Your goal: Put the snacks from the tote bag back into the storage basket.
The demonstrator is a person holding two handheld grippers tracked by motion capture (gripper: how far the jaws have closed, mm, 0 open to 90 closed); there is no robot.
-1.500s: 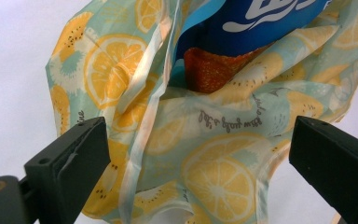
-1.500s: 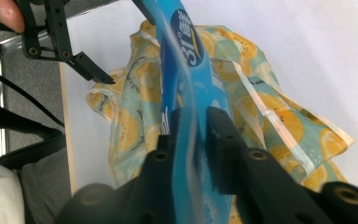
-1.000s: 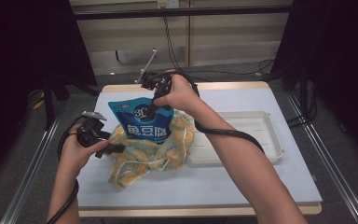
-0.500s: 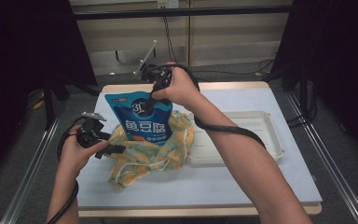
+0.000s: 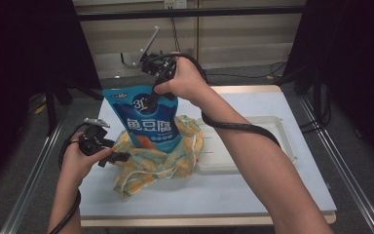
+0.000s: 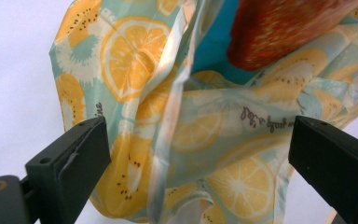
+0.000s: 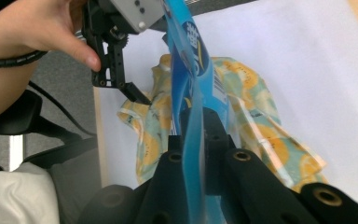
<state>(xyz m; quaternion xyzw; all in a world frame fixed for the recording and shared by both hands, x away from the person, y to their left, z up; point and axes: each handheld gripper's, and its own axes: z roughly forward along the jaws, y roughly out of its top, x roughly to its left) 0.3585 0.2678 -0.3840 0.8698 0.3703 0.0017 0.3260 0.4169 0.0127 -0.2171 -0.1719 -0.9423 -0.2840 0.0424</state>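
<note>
A blue stand-up pouch [image 5: 151,122] with white print hangs upright, and my right gripper [image 5: 152,101] is shut on its top edge. The right gripper view has my right gripper [image 7: 196,135] clamping that thin blue pouch [image 7: 191,60] edge-on. The pouch's lower end still sits in the mouth of a citrus-print cloth bag [image 5: 158,163] that lies crumpled on the table. My left gripper [image 5: 121,157] is at the bag's left edge. In its own view the left gripper [image 6: 200,140] stands wide open, with the cloth bag [image 6: 186,135] lying loose between the jaws and the pouch [image 6: 279,32] beyond.
A white shallow tray [image 5: 272,141] lies to the right of the bag. The pale blue table [image 5: 253,195] has bare room in front and at the right. A cable runs along the right forearm. Dark frame rails flank the table.
The right gripper has risen with the blue pouch, drawing it further up out of the cloth bag. The left gripper has stayed at the bag's edge.
</note>
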